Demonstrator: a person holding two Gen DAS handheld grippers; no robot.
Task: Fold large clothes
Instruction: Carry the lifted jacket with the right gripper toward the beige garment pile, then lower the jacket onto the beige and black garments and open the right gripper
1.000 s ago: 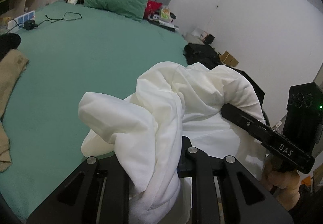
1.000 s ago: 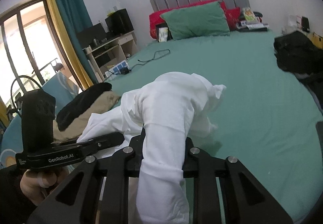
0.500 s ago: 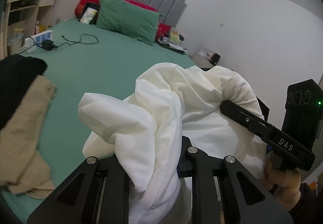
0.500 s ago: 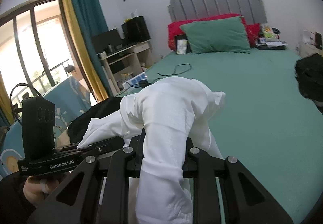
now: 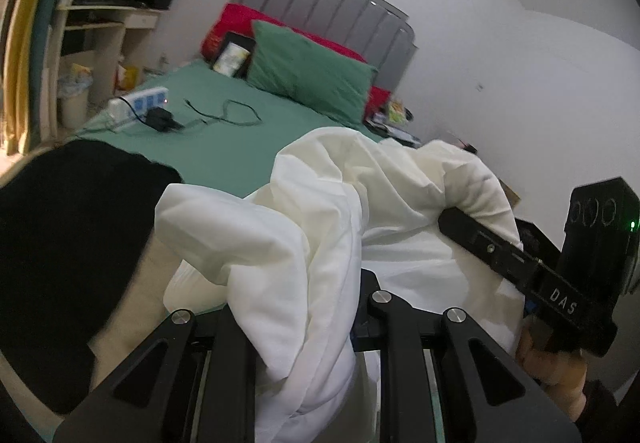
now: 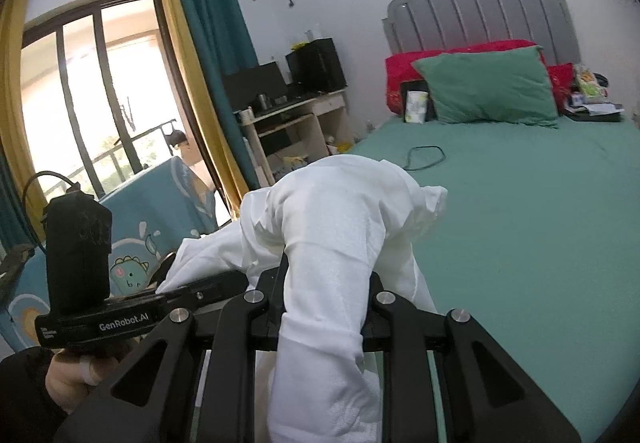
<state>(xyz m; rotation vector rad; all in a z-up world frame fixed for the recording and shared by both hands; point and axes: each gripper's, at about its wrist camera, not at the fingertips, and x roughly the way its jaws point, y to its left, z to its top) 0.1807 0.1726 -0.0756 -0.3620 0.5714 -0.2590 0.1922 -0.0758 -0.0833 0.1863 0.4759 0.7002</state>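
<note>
A large white garment [image 5: 320, 227] hangs bunched between both grippers, lifted above the green bed [image 5: 224, 147]. My left gripper [image 5: 308, 323] is shut on a thick fold of it; the fingertips are buried in cloth. My right gripper [image 6: 324, 307] is shut on another fold of the white garment [image 6: 332, 211], which drapes over the jaws. In the left wrist view the right gripper [image 5: 520, 263] shows at the right, pressed into the cloth. In the right wrist view the left gripper [image 6: 120, 307] shows at the lower left.
A black garment [image 5: 68, 243] over a tan one [image 5: 120, 327] lies at the bed's left edge. A power strip [image 5: 136, 107] and black cable [image 5: 236, 115] lie mid-bed. A green pillow [image 6: 488, 91] and red pillows lean on the grey headboard. A desk [image 6: 296, 115] and window stand at left.
Both grippers have swung left and risen with the white garment. The black and tan pile now fills the left of the left wrist view; the window and desk came into the right wrist view.
</note>
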